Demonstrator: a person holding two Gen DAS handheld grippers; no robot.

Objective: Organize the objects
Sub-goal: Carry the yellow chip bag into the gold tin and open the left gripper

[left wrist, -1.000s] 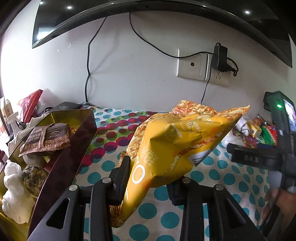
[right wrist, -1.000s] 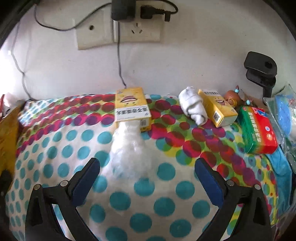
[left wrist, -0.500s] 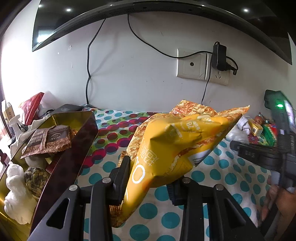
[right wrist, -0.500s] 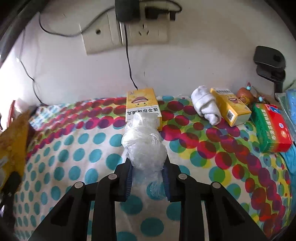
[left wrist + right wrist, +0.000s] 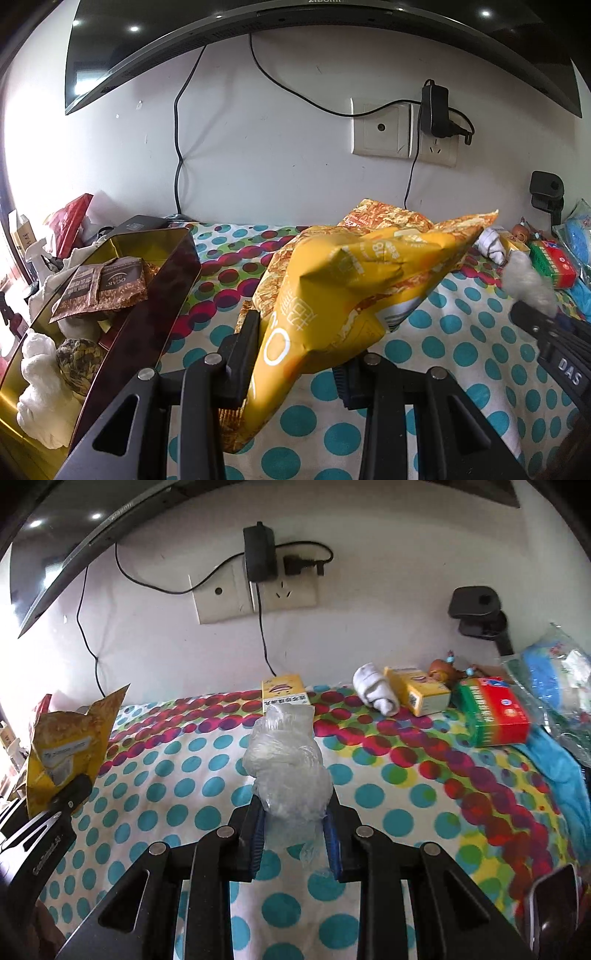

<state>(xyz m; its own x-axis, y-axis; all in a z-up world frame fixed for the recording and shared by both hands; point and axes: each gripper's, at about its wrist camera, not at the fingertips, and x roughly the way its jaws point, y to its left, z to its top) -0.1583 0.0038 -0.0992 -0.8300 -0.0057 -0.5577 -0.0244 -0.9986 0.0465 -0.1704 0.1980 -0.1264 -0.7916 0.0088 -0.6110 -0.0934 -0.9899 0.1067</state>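
At my far left sits the gold tin (image 5: pixel 155 240), open, with a brown packet (image 5: pixel 103 288), a patterned ball (image 5: pixel 79 360) and white wads (image 5: pixel 40 391) inside. Just right of it, my left tongs (image 5: pixel 295 354) are clamped on the yellow bag (image 5: pixel 354 288), which sticks up crumpled over the dotted cloth (image 5: pixel 443 350). Across the cloth, my right tongs (image 5: pixel 293 834) pinch the clear plastic wad (image 5: pixel 288 764); it bulges above the blue pads (image 5: pixel 257 834), held off the cloth. Behind it by the wall lies a yellow box (image 5: pixel 284 698). Further right along the wall come a rolled white sock (image 5: pixel 375 696), touching a second yellow box (image 5: pixel 421 694), then a red-and-green box (image 5: pixel 495 716), and a blue packet (image 5: pixel 554 675) at the edge. The black charger (image 5: pixel 260 555) hangs in the wall socket (image 5: pixel 284 590) above.
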